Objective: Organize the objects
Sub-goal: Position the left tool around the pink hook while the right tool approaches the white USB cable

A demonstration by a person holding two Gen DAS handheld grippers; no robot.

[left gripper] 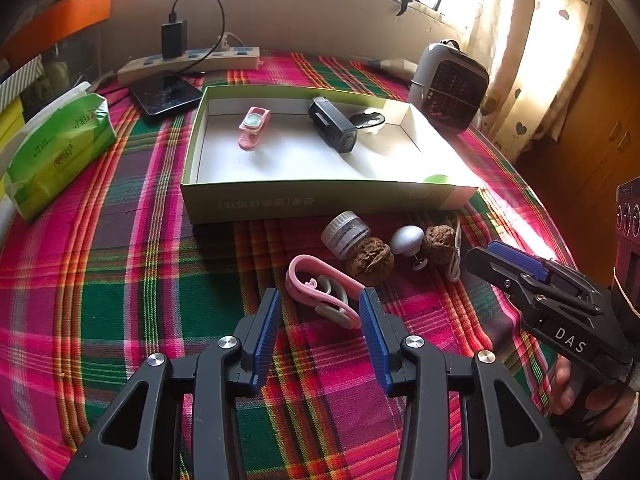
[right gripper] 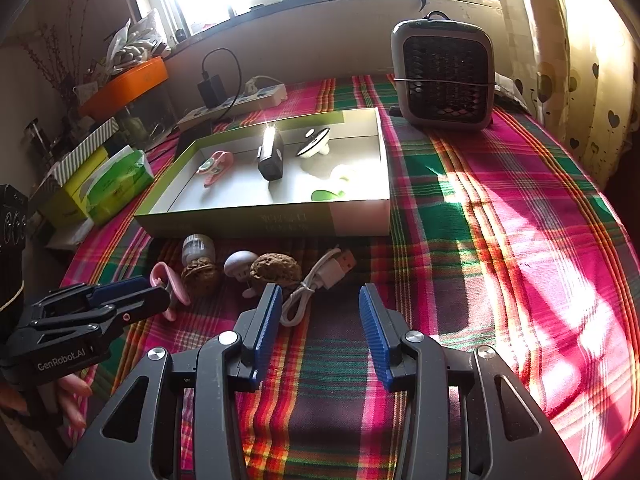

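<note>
A: Where was the thing in hand?

B: The pink, looped plastic clip with pale green inner hooks [left gripper: 320, 296] lay flat on the plaid tablecloth [left gripper: 120, 280], in front of the shallow green-and-white cardboard box [left gripper: 320, 196], not in it. It sat just ahead of the left gripper [left gripper: 320, 312] and reached in between its two blue ribbed pads [left gripper: 269, 320].

A: Gripped?

B: No. The left jaws stood wide apart; the clip's near end lay close by the right-hand pad, but I saw neither pad pressing on it. The right gripper [right gripper: 318, 312] was also open and empty, with only cloth between its pads.

A: How did the clip's long axis run?

B: Slantwise in the left wrist view, from the rounded end at upper left down to the lower right. That put it nearly across the gap, so I judged the wrist would need a roll before a clean pinch across its narrow width.

A: Nearer hand?

B: The left, plainly. The right pointed nearer the white USB cable [right gripper: 320, 276].

A: And around it?

B: Two brown wrinkled walnuts [left gripper: 370, 262], a small white mushroom-shaped figure [left gripper: 407, 240] and a white-capped little bottle [left gripper: 344, 230] waited beside it. The box already held a pink clip-on lens [left gripper: 254, 126], a black rectangular gadget [left gripper: 332, 128] and a black-and-white piece I could not identify [left gripper: 368, 120].
</note>
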